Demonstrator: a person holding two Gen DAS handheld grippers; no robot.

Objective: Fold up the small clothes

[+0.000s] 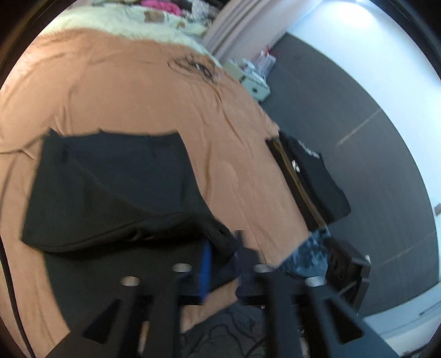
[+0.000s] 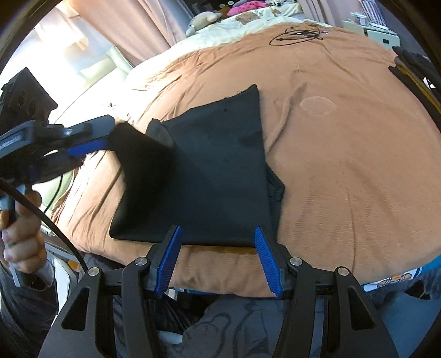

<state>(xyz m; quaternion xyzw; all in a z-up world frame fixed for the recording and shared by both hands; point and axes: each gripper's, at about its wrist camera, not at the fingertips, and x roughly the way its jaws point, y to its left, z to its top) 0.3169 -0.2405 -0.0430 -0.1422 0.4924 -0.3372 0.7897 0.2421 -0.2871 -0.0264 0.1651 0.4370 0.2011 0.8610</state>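
A black garment lies partly folded on the brown blanket. My left gripper is shut on the garment's left edge and lifts it off the bed; in the left wrist view the gripper pinches the bunched black cloth between its blue pads. My right gripper is open and empty, with its blue pads at the garment's near edge, just above the blanket.
A stack of folded dark clothes sits at the bed's right edge, also in the right wrist view. A tangled black cable lies far up the blanket. Pillows and soft toys are at the head. Dark floor is to the right.
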